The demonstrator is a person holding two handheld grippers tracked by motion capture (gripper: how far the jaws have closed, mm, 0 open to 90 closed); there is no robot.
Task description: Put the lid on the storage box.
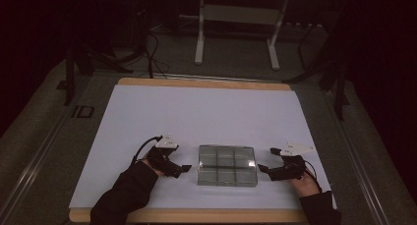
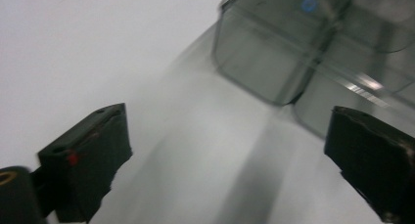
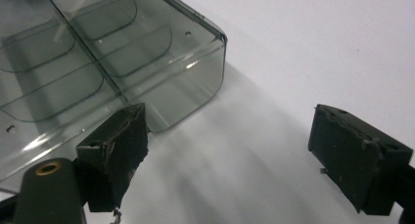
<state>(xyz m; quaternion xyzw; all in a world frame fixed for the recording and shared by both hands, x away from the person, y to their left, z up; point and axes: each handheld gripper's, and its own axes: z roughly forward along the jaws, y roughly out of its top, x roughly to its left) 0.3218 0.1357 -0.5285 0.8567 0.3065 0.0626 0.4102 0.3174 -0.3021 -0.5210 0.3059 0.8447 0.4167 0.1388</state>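
On the left, the left hand-held gripper (image 1: 183, 169) rests low on the white sheet (image 1: 196, 112) that covers the table (image 1: 206, 83), near the table's front edge and left of its middle, with its jaws spread wide and nothing between them; in the left gripper view the two black pads frame bare white surface, and the clear box's nearest corner sits just beyond and to the right of the gap. The clear compartment box (image 1: 227, 165) lies flat at the middle of the front half of the table, a smoky transparent case divided into small cells that look empty, though the dim light leaves that uncertain. To its right, the right hand-held gripper (image 1: 265, 170) mirrors the first: jaws wide apart, gripping nothing, tips pointing at the box's right side and standing just beside it without touching. In the right gripper view the box's rounded corner lies just past the left pad. This reads as the approach step, with both tools flanking the box and no grasp made yet. The next move likely calls for each gripper to slide inward until a box wall or lid edge sits between its pads, then close evenly so the light case neither skids nor tips.
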